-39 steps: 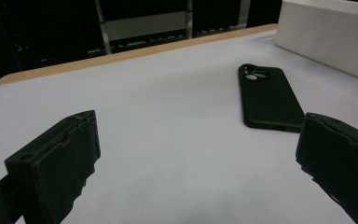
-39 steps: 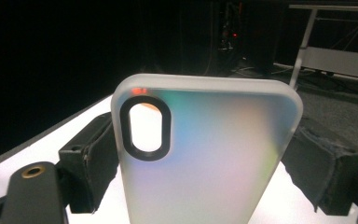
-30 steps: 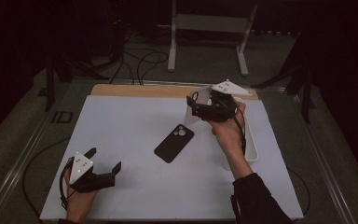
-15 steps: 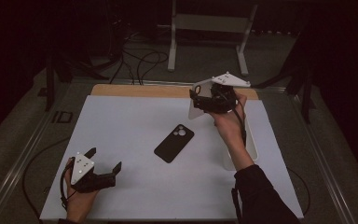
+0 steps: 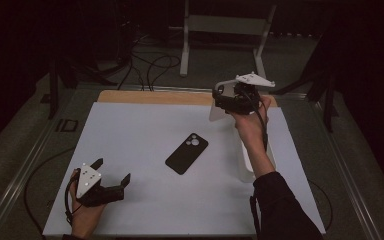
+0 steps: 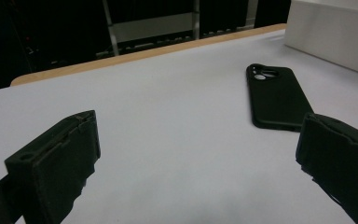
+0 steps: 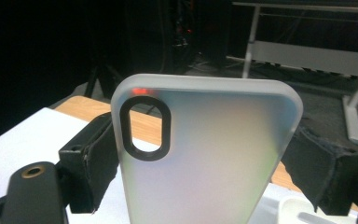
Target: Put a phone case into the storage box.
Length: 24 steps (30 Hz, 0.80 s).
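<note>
My right gripper [image 5: 223, 101] is raised over the far right of the white mat [image 5: 140, 130], shut on a frosted translucent phone case [image 7: 205, 154] held upright, with a jaw pressing each long side. The case's black-rimmed camera cutout [image 7: 145, 128] is at its upper left. In the high view the case [image 5: 214, 113] hangs pale below the gripper. A black phone case [image 5: 186, 153] lies back up at the mat's middle; it also shows at the right of the left gripper view [image 6: 275, 95]. My left gripper [image 5: 112, 173] rests at the front left, open and holding nothing [image 6: 196, 163].
A long white box [image 5: 258, 161] lies on the mat's right side under the right forearm, and its side shows in the left gripper view [image 6: 335, 32]. A wooden strip [image 5: 150, 96] edges the table's far side. Cables and a metal stand are on the floor beyond.
The right gripper has drifted toward the table's far edge and slightly right, carrying the frosted case. The left gripper and the black case have not moved.
</note>
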Motion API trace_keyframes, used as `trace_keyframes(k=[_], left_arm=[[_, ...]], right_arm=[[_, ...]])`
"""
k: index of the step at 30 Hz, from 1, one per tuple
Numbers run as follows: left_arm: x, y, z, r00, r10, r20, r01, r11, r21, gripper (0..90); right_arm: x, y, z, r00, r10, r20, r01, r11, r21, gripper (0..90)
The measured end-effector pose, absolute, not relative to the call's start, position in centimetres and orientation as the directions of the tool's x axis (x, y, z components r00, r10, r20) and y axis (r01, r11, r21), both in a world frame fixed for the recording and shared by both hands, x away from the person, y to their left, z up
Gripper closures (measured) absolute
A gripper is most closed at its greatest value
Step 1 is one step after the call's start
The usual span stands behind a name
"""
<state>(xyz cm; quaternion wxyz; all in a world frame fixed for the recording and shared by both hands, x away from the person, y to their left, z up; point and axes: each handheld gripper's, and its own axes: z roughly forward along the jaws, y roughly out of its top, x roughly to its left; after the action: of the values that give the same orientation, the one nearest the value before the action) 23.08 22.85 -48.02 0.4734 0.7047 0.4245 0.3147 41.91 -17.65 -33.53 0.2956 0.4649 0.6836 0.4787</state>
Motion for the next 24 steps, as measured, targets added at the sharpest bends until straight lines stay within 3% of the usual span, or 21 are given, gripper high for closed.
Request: trace_keyframes(k=[24], left_arm=[[23.1,23.0,-48.1,0.429,0.902,0.046,0.3,-0.19,0.935,0.3]], right_arm=[[44.7,-20.4,-34.7,-0.282,0.959,0.041,0.397,0.077,0.915,16.7]])
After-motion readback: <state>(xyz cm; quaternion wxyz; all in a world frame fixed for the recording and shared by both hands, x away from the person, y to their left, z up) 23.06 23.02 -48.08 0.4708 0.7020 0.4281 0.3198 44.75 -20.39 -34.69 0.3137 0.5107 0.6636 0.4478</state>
